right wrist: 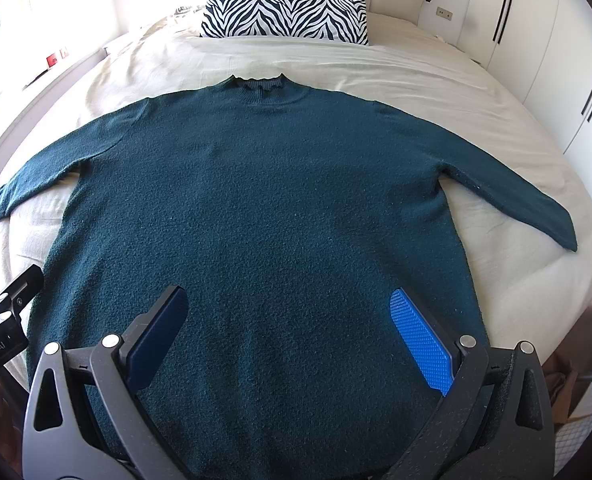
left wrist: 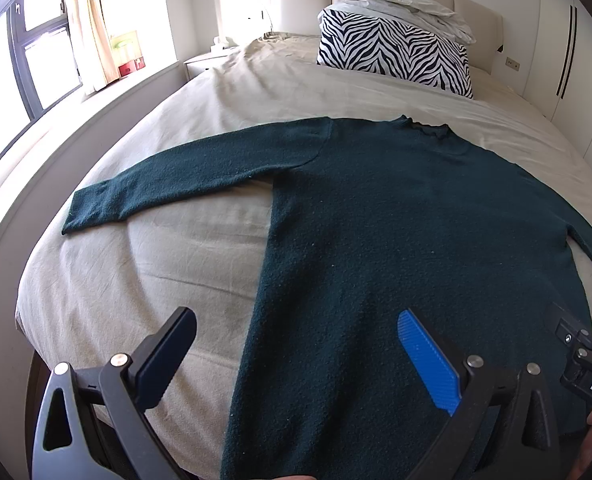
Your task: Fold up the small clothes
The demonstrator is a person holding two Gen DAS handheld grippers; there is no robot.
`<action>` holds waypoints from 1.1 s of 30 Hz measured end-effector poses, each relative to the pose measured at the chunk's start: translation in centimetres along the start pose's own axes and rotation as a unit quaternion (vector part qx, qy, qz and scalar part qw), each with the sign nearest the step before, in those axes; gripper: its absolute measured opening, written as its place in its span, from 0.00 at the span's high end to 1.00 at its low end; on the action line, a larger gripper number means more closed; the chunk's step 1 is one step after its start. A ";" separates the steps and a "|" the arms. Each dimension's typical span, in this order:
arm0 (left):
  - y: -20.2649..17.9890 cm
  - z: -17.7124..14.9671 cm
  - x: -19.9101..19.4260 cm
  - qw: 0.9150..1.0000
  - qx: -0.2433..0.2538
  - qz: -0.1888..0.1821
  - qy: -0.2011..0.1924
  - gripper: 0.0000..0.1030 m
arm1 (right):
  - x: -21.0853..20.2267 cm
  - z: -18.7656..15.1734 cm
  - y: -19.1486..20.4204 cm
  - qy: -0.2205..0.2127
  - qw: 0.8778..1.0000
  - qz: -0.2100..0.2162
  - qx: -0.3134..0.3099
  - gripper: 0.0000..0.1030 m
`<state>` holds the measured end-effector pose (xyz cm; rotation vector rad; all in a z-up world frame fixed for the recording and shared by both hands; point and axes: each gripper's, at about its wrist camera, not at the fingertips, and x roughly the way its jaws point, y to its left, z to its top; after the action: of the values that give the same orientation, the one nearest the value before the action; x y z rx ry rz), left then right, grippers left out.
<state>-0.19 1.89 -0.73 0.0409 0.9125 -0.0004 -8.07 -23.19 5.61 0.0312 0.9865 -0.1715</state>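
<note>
A dark green knit sweater (right wrist: 264,184) lies flat on the bed, neck toward the pillows, both sleeves spread outward. In the left wrist view the sweater (left wrist: 395,216) fills the right half and its left sleeve (left wrist: 168,184) stretches toward the bed's left edge. My left gripper (left wrist: 296,324) hovers open over the sweater's lower left side edge, nothing between its fingers. My right gripper (right wrist: 290,300) hangs open above the lower middle of the body, empty. Each gripper's tip shows at the other view's edge.
A beige sheet (right wrist: 435,76) covers the bed. A zebra-print pillow (right wrist: 288,8) and a rumpled white duvet (left wrist: 407,4) sit at the headboard. A window and curtain (left wrist: 84,20) are at left, white wardrobe doors (right wrist: 555,60) at right.
</note>
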 end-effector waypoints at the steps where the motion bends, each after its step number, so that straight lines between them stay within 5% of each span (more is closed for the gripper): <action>1: 0.0 0.0 0.0 1.000 0.000 0.000 0.000 0.00 | 0.0 0.0 0.0 0.000 1.000 0.000 0.000 0.00; 24: 0.4 -0.2 1.3 1.000 -0.002 -0.003 0.015 0.00 | 0.9 0.7 -2.0 0.004 1.000 0.009 0.019 0.00; 29: 0.2 0.5 2.1 0.999 -0.010 -0.022 0.031 0.00 | 0.9 2.1 -8.2 -0.018 0.996 0.034 0.086 0.00; 33: -0.2 1.3 3.2 0.997 -0.028 -0.048 0.058 0.00 | 1.2 2.7 -19.1 -0.053 0.972 0.049 0.222 0.00</action>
<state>2.78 1.67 -2.50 -0.0562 1.0291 -0.0623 -8.20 -42.51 7.10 0.4751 0.8228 -0.2967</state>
